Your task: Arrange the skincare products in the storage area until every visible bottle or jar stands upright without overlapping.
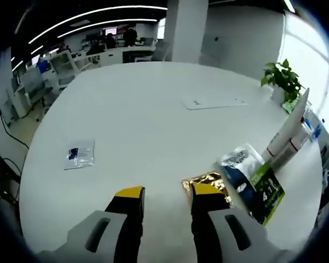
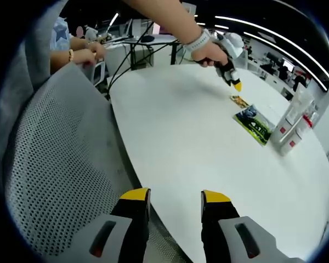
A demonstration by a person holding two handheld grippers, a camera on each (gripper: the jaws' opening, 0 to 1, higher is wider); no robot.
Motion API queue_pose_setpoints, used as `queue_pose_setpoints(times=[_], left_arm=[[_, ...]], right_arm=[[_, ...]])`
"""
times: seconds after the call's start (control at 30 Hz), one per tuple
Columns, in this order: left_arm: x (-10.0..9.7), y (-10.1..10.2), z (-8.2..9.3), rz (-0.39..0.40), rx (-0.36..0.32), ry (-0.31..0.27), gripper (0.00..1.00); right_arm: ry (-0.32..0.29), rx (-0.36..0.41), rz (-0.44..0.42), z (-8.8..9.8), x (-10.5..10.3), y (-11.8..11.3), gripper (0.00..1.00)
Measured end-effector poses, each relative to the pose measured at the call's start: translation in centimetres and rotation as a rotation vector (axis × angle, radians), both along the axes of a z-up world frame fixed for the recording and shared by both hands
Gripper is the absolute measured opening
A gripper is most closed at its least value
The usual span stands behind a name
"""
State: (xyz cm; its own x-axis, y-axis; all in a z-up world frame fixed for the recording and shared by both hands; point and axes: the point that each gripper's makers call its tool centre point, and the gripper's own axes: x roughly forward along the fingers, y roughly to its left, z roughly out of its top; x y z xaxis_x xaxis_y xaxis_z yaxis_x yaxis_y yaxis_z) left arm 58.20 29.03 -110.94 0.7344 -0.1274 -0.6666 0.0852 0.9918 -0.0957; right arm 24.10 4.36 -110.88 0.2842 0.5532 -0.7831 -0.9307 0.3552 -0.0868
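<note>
My left gripper point(image 1: 168, 193) is open just above the white table point(image 1: 142, 126), its right fingertip over a gold sachet point(image 1: 204, 181). Beside that lie a blue-white pouch point(image 1: 240, 167) and a green packet point(image 1: 268, 193). Tall white tubes point(image 1: 289, 131) stand upright at the right. My right gripper point(image 2: 175, 198) is open and empty over the near table edge. Across the table a hand holds the left gripper point(image 2: 233, 78) above the gold sachet point(image 2: 239, 101), the green packet point(image 2: 254, 124) and the white tubes with red labels point(image 2: 294, 123).
A small clear sachet point(image 1: 79, 155) lies at the left, a sheet of paper point(image 1: 214, 102) farther back. A potted plant point(image 1: 284, 82) stands at the right edge. A grey mesh chair back point(image 2: 60, 164) is close on the left of the right gripper view. Desks and people are behind.
</note>
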Motion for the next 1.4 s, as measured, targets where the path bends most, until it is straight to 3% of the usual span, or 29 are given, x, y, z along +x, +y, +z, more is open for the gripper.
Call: queue_pose_setpoints(times=[0.17, 0.27, 0.4, 0.67, 0.93, 1.07, 1.23, 1.4], left_arm=[[1.9, 4.8, 0.5, 0.14, 0.021, -0.05, 0.51], [2.8, 7.2, 0.2, 0.199, 0.014, -0.049, 0.59], [3.3, 10.4, -0.7, 0.257, 0.058, -0.021, 0.67], [5.5, 13.5, -2.0, 0.242, 0.122, -0.008, 0.66], [6.5, 14.3, -3.4, 0.204, 0.159, 0.022, 0.61], [6.7, 14.1, -3.8, 0.222, 0.101, 0.015, 0.55], [6.7, 13.1, -3.8, 0.175, 0.087, 0.018, 0.37], [6.5, 13.3, -3.8, 0.178, 0.082, 0.024, 0.36]], right_arm=[[-0.003, -0.002, 0.005, 0.0, -0.1, 0.0, 0.35], [0.002, -0.001, 0.0, 0.0, 0.0, 0.0, 0.35], [0.002, 0.003, -0.001, 0.1, -0.1, 0.0, 0.35], [0.029, -0.004, -0.003, -0.2, -0.3, -0.1, 0.35], [0.052, -0.011, -0.01, -0.5, -0.3, -0.2, 0.34], [0.062, -0.015, -0.012, -0.7, -0.4, -0.3, 0.34], [0.064, -0.017, -0.007, -0.7, -0.5, -0.2, 0.34], [0.062, -0.015, -0.007, -0.7, -0.5, -0.2, 0.34]])
